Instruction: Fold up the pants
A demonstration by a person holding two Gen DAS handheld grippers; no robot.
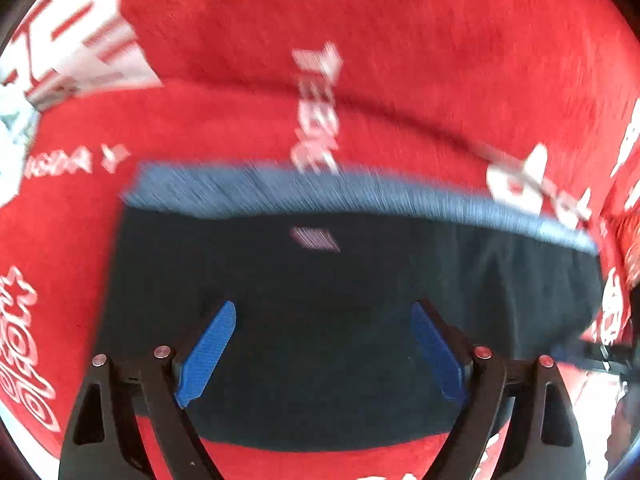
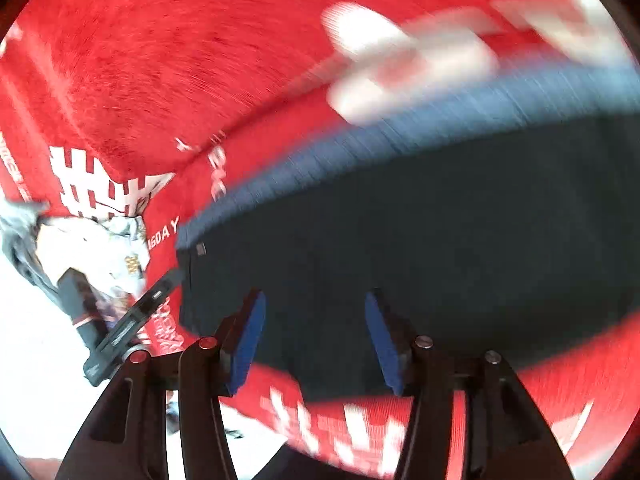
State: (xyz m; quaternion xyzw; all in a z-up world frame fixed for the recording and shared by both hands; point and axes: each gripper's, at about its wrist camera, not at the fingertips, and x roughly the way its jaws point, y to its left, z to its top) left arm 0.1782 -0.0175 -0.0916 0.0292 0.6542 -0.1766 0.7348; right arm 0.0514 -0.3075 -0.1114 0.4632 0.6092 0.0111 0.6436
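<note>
Dark pants (image 1: 320, 320) flat on red cloth (image 1: 360, 40), prob. mid-fold (blurry), w/ left gripper (image 1: 323, 354) & right gripper (image 2: 314, 342) both spread wide, empty, above; next: pinch near edge.

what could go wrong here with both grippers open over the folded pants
Both frames are motion-blurred, so the grippers seem to be moving fast; the open left gripper or right gripper might snag the dark pants and undo the fold. The red cloth beneath could bunch and shift them. The blue waistband edge could end up misaligned.
</note>
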